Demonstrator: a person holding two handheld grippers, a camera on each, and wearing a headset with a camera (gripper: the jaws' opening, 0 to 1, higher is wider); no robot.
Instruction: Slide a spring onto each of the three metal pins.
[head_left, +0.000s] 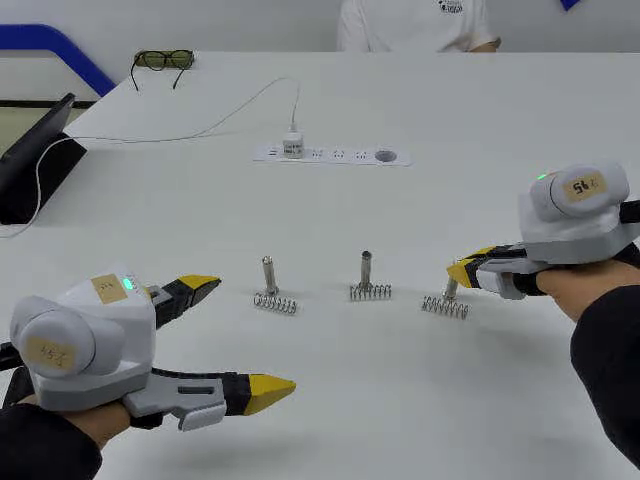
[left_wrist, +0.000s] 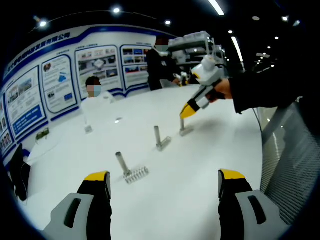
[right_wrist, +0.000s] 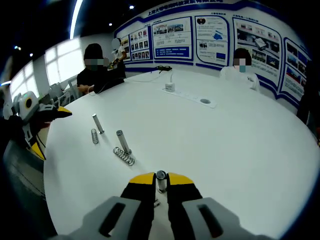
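Observation:
Three metal pins stand upright in a row on the white table (head_left: 330, 400): left pin (head_left: 269, 273), middle pin (head_left: 366, 268), right pin (head_left: 451, 289). A spring lies at the foot of each: left spring (head_left: 275, 302), middle spring (head_left: 371, 292), right spring (head_left: 445, 307). My right gripper (head_left: 462, 272) is shut on the right pin (right_wrist: 161, 176), whose top shows between its yellow tips. My left gripper (head_left: 240, 335) is open and holds nothing. It hovers in front of the left pin (left_wrist: 121, 162) and its spring (left_wrist: 136, 174).
A white power strip (head_left: 330, 155) with a plugged-in charger and cable lies mid-table behind the pins. Glasses (head_left: 163, 60) rest at the far left and a black device (head_left: 30, 160) at the left edge. A person (head_left: 415, 25) sits across the table.

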